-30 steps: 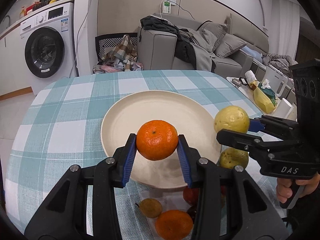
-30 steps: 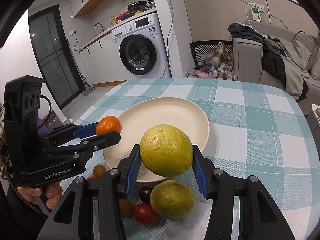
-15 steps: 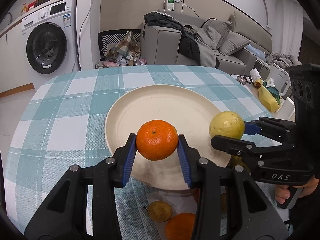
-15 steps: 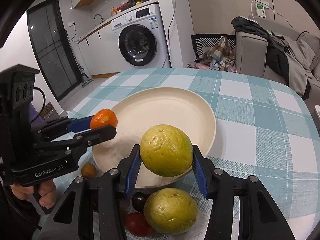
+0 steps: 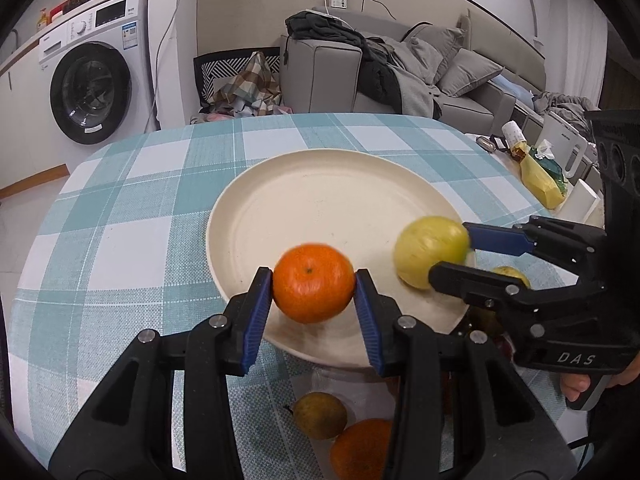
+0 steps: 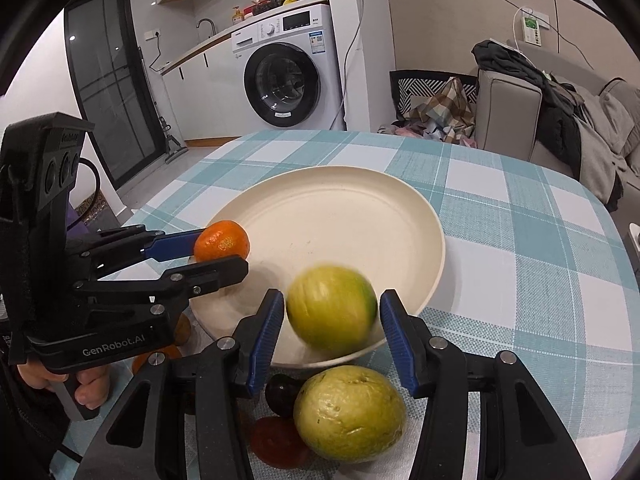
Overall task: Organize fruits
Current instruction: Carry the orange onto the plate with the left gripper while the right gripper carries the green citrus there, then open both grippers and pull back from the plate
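My left gripper (image 5: 314, 284) is shut on an orange mandarin (image 5: 313, 282) over the near rim of the cream plate (image 5: 320, 200). My right gripper (image 6: 331, 312) has its jaws apart. A yellow-green guava (image 6: 331, 312) sits blurred between them with gaps on both sides, over the plate's near edge (image 6: 420, 216). In the left wrist view the guava (image 5: 430, 251) shows at the plate's right rim. In the right wrist view the mandarin (image 6: 221, 241) shows at the plate's left rim.
Near the table's front edge lie a second guava (image 6: 349, 412), a red fruit (image 6: 278, 440), a dark fruit (image 6: 282, 392), a brown fruit (image 5: 320, 414) and another mandarin (image 5: 360, 446). A checked cloth (image 5: 120, 220) covers the table.
Both grippers have moved forward over the plate. The right gripper has opened, and the guava is loose and blurred between its jaws.
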Motion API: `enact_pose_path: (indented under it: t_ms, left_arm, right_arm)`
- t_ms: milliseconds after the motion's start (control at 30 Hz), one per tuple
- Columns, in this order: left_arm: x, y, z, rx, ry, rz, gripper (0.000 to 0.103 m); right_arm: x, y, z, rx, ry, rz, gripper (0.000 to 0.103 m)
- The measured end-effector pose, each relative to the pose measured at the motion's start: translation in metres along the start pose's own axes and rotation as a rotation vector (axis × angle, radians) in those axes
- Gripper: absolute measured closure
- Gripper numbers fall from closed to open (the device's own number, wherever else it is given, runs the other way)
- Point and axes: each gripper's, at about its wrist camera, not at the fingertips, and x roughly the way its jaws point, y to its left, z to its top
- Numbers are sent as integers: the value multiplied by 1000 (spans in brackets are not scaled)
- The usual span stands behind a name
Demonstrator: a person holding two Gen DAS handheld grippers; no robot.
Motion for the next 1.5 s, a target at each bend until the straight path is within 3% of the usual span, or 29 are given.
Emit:
enact_pose_path:
  t_ms: [67,233,367,467,500,567,667,700,733,1300,1500]
  left_arm:
    - [-2,1,-1,0,-1,4,64]
    - [-9,2,-3,0,-18,11,48]
    - [-20,1,-4,7,-61,32,21]
    - [-28,-2,-4,27,-73,43,17]
    - [-30,-2,-4,30,-74,56,11]
    - [-36,-2,-7,24,-87,79,0]
    - [-43,-1,-10,11,-88,60,0]
    - [-45,-1,-11,9,-87,57,0]
    - [-47,-1,-13,7,-88,60,0]
    - [-75,-3,-47,-36,-64,26,0]
    - [-76,1,-55,-61,-42,4,0]
  right_arm:
    - [-4,-1,-1,5,-16,-8,50]
    - [-14,-4,-3,17,-51,-15,49]
    - [-21,-4,-6,11,-71,-29,32]
    - [-27,-4,-5,16,-94,-39,19]
    - [-29,-4,-6,22,-105,-43,12]
    - [-32,-4,-9,36,-115,-46,11]
    - [-33,-2,-13,24,-107,-45,9]
    - [-34,-1,-14,21,-109,-51,1]
    - [-35,0,-14,20,-113,-53,0]
    - [-50,-11,-21,45,-125,-69,0]
    - [-52,-16,-29,42,-89,-71,0]
